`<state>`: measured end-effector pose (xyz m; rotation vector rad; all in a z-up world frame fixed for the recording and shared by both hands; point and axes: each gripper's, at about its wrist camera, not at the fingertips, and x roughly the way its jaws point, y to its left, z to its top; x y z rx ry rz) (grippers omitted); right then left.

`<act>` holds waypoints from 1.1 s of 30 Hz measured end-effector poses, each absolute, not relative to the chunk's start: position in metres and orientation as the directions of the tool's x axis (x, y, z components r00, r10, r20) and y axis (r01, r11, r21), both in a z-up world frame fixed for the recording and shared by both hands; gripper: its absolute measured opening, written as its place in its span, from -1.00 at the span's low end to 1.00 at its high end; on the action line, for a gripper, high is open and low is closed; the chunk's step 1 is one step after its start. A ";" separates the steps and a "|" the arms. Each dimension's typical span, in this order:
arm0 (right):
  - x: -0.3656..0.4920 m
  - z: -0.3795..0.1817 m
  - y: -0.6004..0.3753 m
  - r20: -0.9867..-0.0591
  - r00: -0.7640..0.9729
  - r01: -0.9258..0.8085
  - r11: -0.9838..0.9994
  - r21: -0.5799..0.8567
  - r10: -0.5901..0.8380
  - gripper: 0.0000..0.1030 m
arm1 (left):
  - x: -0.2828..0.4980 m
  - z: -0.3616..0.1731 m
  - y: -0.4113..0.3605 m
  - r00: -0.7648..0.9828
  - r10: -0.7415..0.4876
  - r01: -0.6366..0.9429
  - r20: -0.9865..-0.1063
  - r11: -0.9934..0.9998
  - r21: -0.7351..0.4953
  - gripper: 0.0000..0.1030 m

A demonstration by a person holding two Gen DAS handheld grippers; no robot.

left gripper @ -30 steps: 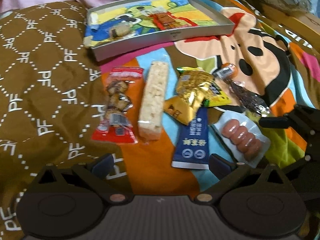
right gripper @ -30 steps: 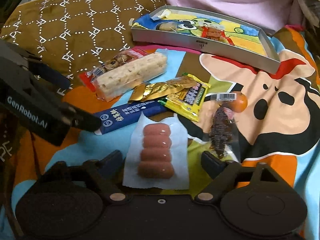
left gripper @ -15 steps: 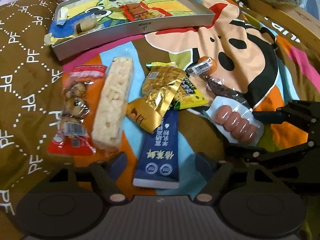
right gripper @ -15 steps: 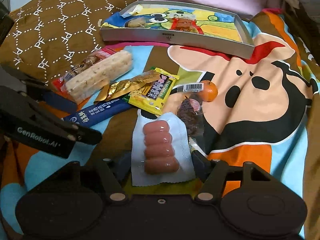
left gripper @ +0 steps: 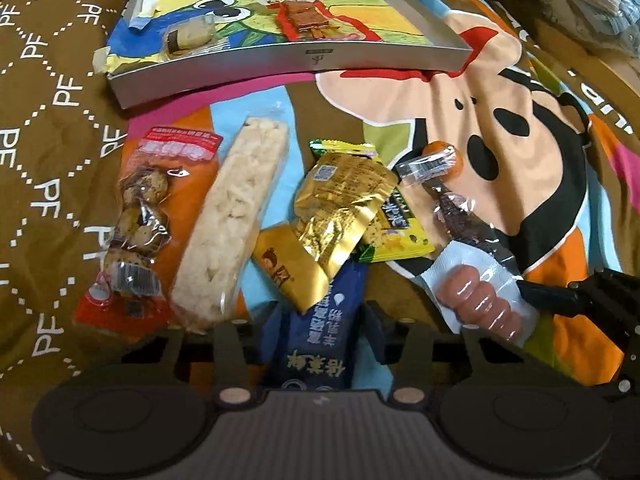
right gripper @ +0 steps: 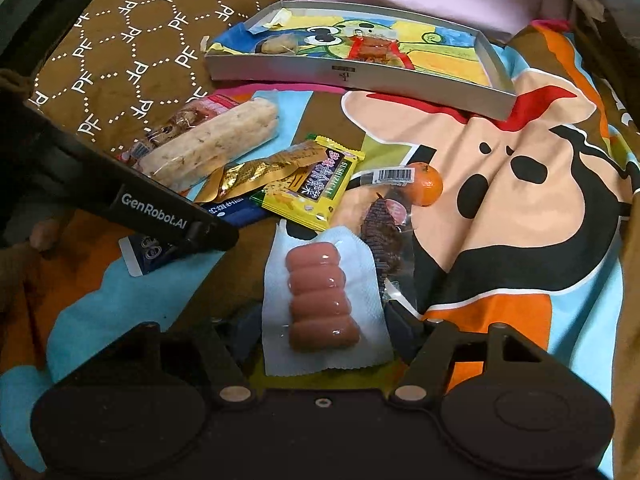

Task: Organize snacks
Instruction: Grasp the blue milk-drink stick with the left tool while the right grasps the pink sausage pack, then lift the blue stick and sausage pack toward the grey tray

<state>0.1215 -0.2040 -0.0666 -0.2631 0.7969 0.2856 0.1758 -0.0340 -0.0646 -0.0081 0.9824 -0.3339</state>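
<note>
Left wrist view: dark blue sachet (left gripper: 320, 332), near end between the left tongs (left gripper: 322, 320), whose jaws have just been closing and now press its two long edges; far end tucked under a gold foil packet (left gripper: 340, 216). Lies on a cartoon-print blanket (left gripper: 500, 132).

Right wrist view: sealed pack of four pink sausages (right gripper: 322, 296), white backing, between the right tongs (right gripper: 320, 332); jaws have narrowed and then eased slightly, dark pads at the pack's side edges, contact not certain.

Adjacent items, outward:
- yellow-green snack packet (right gripper: 316, 188), partly under the gold foil packet
- clear pack of dark dried meat (right gripper: 384, 240), just beside the sausages
- small orange (right gripper: 426, 184), touching that pack's barcode end
- pale rice bar in clear wrap (left gripper: 232, 224)
- red-edged pack of brown balls (left gripper: 140, 224), beside the bar

Far end: shallow grey tray (left gripper: 280, 64) with cartoon lining, holding a small wrapped brown cake (left gripper: 188, 36) and a red-wrapped snack (left gripper: 304, 20), apart.
</note>
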 end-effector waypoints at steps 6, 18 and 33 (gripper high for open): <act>0.118 -0.068 -0.199 -0.735 0.662 -0.358 0.924 -0.137 0.147 0.33 | 0.169 -0.060 -0.034 0.487 -0.270 0.249 -0.831 0.955 -0.164 -0.28; 0.110 -0.067 -0.195 -0.734 0.662 -0.376 0.915 -0.147 0.154 0.30 | 0.140 -0.052 -0.034 0.468 -0.243 0.229 -0.850 0.962 -0.149 -0.35; 0.110 -0.067 -0.197 -0.735 0.659 -0.341 0.935 -0.103 0.159 0.21 | 0.144 -0.052 -0.042 0.462 -0.201 0.212 -0.864 0.971 -0.113 -0.37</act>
